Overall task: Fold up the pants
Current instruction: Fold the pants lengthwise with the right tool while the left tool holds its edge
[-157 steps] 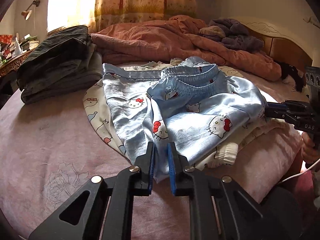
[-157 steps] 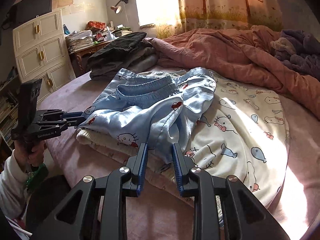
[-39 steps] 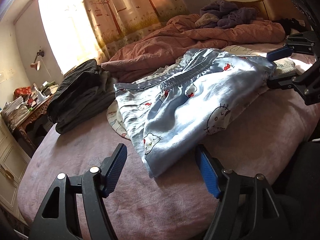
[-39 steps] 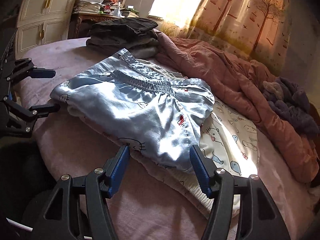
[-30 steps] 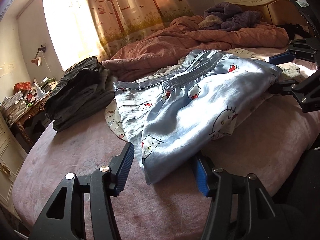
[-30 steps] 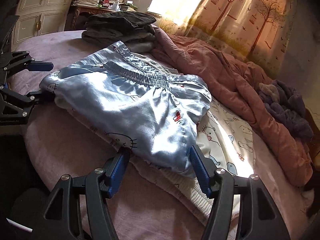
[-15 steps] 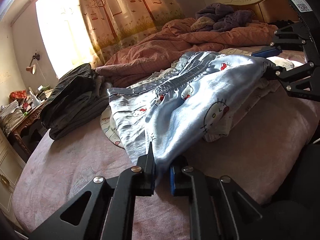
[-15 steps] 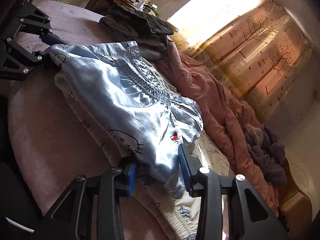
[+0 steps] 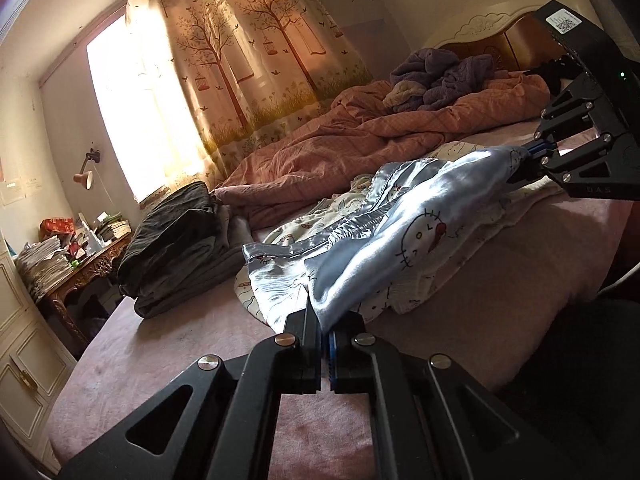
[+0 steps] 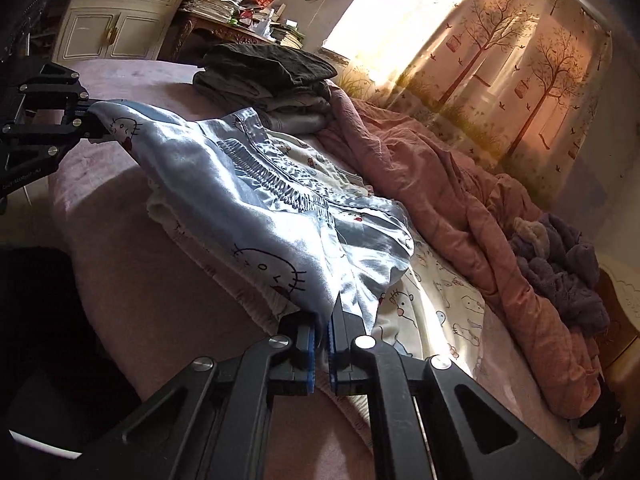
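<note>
Now both grippers are clamped on the blue satin pants [image 9: 404, 240]; left gripper [image 9: 325, 330] pinches one near corner, right gripper [image 10: 325, 326] the other, each having just closed w/ cloth between the jaws. Pants hang stretched btwn them over a cream garment [image 10: 440, 304] on the pink bed [image 9: 200, 344]; dark folded clothes [image 9: 176, 240] sit at 10 o'clock of the pants in the left view.

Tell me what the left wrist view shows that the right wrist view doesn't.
Only the left wrist view: the headboard past the right tool, and the left tool close up, shut on one corner of the pants.
Only the right wrist view: the cabinet doors, and the right tool close up, shut on the other near corner, with the left tool across the bed.
Both: the pants stretched between the two tools, the dark clothes pile, the pink duvet, the curtain.
</note>
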Action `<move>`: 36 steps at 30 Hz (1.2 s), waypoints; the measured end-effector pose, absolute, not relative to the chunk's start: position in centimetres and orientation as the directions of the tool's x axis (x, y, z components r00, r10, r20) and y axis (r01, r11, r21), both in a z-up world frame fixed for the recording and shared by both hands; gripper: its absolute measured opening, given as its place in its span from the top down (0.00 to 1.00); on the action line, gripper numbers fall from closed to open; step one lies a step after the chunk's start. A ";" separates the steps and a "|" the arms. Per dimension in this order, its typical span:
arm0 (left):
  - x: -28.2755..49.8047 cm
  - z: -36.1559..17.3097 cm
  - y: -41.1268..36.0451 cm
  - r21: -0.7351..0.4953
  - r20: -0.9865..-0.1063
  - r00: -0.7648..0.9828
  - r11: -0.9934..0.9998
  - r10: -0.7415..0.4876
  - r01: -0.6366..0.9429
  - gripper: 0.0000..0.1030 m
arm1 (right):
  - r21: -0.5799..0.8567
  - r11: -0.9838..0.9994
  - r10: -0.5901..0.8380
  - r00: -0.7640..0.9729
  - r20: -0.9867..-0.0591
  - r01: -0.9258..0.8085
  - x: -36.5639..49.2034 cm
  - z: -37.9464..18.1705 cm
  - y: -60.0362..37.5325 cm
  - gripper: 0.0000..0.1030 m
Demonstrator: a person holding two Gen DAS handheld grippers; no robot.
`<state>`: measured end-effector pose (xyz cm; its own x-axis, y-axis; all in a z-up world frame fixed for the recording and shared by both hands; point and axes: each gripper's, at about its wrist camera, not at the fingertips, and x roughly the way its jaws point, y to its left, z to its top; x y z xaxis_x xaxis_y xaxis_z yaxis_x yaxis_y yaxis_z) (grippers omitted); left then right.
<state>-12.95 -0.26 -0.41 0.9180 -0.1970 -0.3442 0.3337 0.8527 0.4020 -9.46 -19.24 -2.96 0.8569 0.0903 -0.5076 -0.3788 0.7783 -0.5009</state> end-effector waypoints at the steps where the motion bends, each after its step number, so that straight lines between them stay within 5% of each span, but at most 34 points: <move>1: -13.4 -0.3 -0.2 0.400 -0.344 0.916 0.851 -0.205 0.340 0.98 | -0.483 0.786 0.103 0.853 -0.512 -0.386 -10.0 -2.8 -19.5 0.96; 25: -16.2 0.9 1.1 0.319 -0.383 0.894 0.875 -0.232 0.363 0.98 | -0.300 0.795 0.275 0.753 -0.598 -0.528 -13.7 -1.7 -20.4 0.96; 31: -11.1 2.9 0.8 0.232 -0.568 0.785 0.867 -0.249 0.442 0.98 | -0.271 0.765 0.299 0.694 -0.655 -0.584 -10.3 0.4 -20.3 0.96; 36: -6.1 4.5 1.8 0.102 -0.624 0.718 0.879 -0.308 0.466 0.98 | -0.132 0.768 0.356 0.589 -0.726 -0.627 -4.5 2.6 -21.3 0.96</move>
<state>-6.13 1.82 4.50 0.7181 -0.3083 -0.6239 0.4661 0.8788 0.1022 -4.51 -21.34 2.64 0.5886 0.3556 -0.7260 -0.6266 0.7681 -0.1319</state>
